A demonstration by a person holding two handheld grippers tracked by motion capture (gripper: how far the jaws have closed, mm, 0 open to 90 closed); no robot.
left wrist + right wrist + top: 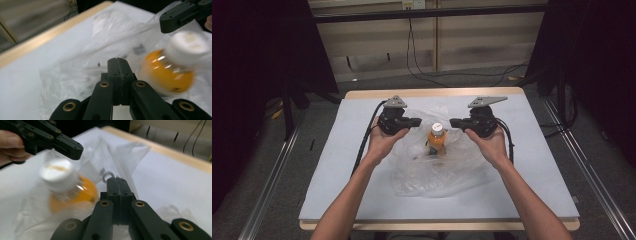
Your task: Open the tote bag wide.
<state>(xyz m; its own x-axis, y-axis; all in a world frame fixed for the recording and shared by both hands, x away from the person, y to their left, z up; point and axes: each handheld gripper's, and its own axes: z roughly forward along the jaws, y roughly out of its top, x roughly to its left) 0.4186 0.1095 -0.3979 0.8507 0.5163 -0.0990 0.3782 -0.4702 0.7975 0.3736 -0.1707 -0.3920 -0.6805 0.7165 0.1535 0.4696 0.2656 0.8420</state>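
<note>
Orange bottle in clear bag stands between left tongs and right tongs, both pressed together.

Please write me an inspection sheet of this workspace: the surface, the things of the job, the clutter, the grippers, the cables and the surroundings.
Surface: table with a pale blue-grey cover and a wooden edge.
Job's things: orange bottle with a white cap, upright in a clear plastic bag.
Clutter: nothing seen.
Grippers: left gripper and right gripper are held either side of the bottle, jaws closed; each seems to pinch the bag's film, not certain.
Cables: one black cable trails from each gripper; more lie on the floor beyond.
Surroundings: dark curtains at both sides, pale wall behind.
</note>
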